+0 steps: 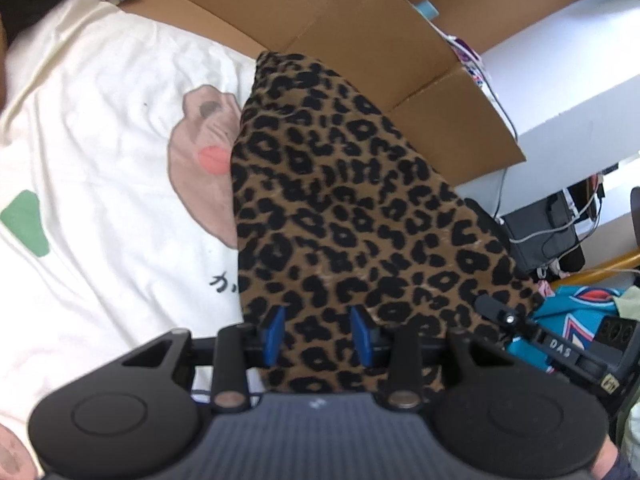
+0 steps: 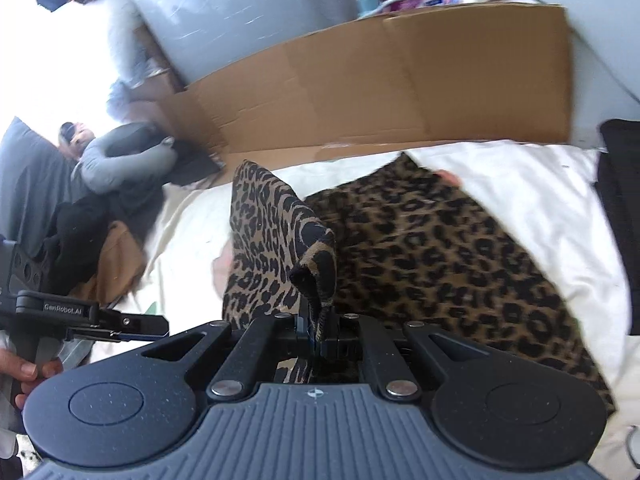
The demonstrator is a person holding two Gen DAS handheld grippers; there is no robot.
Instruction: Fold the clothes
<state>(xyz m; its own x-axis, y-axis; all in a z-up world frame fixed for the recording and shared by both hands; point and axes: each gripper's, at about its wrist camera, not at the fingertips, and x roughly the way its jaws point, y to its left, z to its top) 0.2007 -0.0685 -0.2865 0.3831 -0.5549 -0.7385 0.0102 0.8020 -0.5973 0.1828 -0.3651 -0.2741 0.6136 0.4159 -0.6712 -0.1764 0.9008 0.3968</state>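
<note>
A white printed sheet (image 1: pixel 100 128) covers the surface beyond both jaws, backed by a flattened cardboard box (image 2: pixel 400 88). Across it lies a leopard-print garment (image 1: pixel 340 208), spread ahead of the left gripper (image 1: pixel 318 334), whose blue jaws stand apart over the cloth. The right gripper (image 2: pixel 316 332) has its jaws clamped tight on a raised fold.

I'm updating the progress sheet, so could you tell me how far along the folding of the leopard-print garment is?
Partly done: much of the leopard-print garment already lies spread on the white cloth. In hand: the right gripper is shut on a bunched corner and lifts it, mid-fold. The left gripper is open over the fabric, gripping nothing. Left: laying that corner down and flattening it.
</note>
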